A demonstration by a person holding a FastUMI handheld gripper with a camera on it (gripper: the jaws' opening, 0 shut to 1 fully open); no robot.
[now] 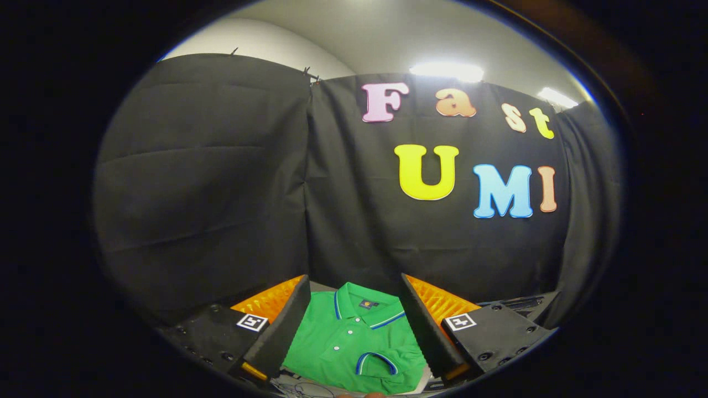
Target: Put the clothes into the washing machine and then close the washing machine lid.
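A folded green polo shirt (354, 342) with a blue-and-white trimmed collar and white buttons lies on a pale surface. My gripper (354, 284) hovers over it, open wide, and the shirt shows in the gap between the two fingers (287, 326). Neither finger touches the cloth as far as I can tell. The shirt's collar points away from me, toward the black cloth wall.
The black cloth wall (221, 193) hangs close behind the shirt and closes off the space ahead. A dark ribbed object (520, 303) sits beyond the right finger. Ceiling lights (445, 71) glow above the wall.
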